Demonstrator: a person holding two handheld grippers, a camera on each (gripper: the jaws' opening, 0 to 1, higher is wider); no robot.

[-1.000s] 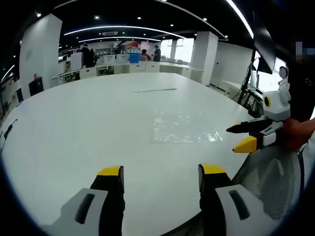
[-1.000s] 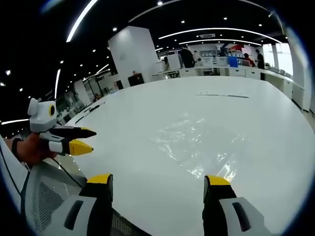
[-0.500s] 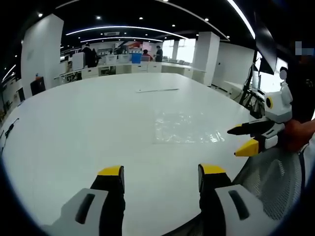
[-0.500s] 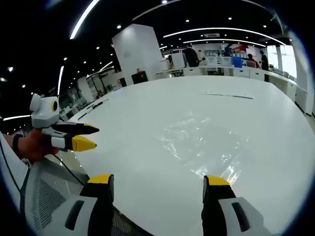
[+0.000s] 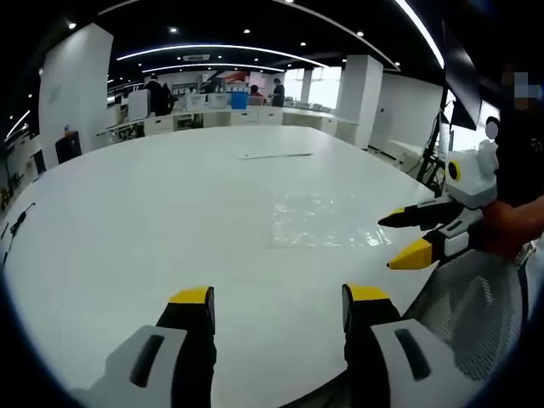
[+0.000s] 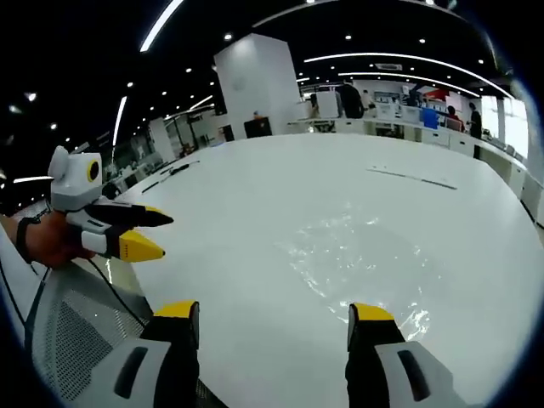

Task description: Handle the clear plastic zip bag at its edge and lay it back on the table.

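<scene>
Clear plastic zip bag point(image 5: 327, 220): flat on white table point(image 5: 153, 212), untouched. My right gripper point(image 5: 406, 235) near its edge, jaws apart, empty; left gripper point(image 6: 140, 231) likewise, well apart. Grasp and lay-down remain, I judge.

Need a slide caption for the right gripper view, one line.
Open right gripper poised over the clear zip bag lying flat on the white table, left gripper open alongside.
</scene>
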